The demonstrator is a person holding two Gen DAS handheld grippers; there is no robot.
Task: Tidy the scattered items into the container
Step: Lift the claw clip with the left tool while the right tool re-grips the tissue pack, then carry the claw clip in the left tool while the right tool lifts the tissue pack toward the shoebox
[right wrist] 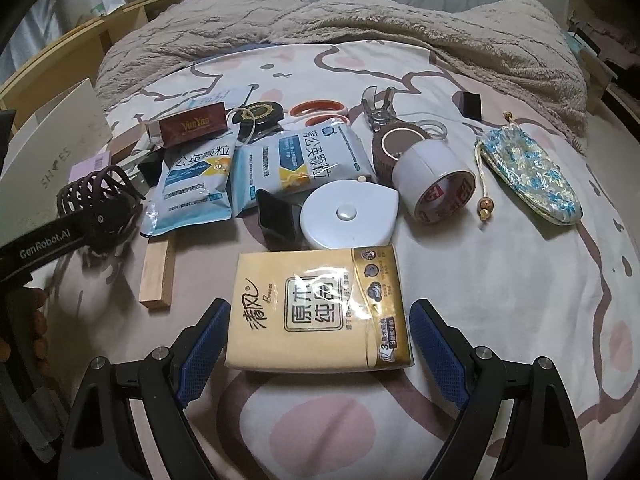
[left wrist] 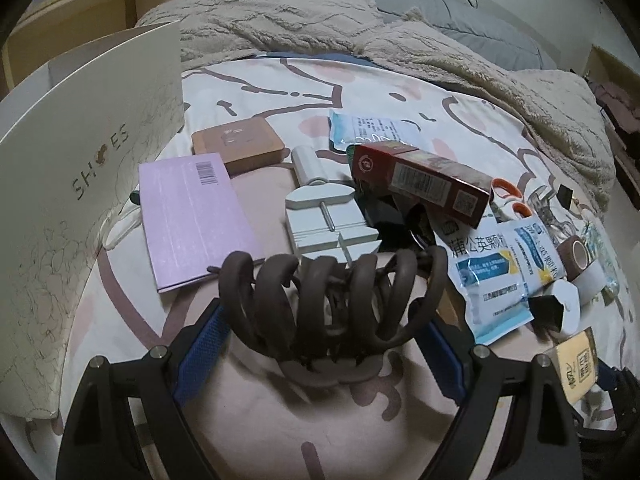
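My left gripper [left wrist: 324,332] is shut on a brown hair claw clip [left wrist: 332,300], which spans the gap between the blue pads and hangs above the bed, casting a shadow. The same clip [right wrist: 96,196] shows at the left of the right wrist view. The white shoe box [left wrist: 80,184] stands to the left with its lid up. My right gripper [right wrist: 318,328] is open around a yellow tissue pack [right wrist: 320,308] lying flat on the bedsheet, with a gap at each pad.
Scattered on the sheet are a purple box [left wrist: 192,216], brown compact [left wrist: 238,142], white tool [left wrist: 328,220], red carton [left wrist: 424,184], two sachets [right wrist: 256,168], white tape measure [right wrist: 348,212], tape roll [right wrist: 436,184], wood block [right wrist: 158,276] and brocade pouch [right wrist: 528,172]. A fluffy blanket [right wrist: 320,20] lies behind.
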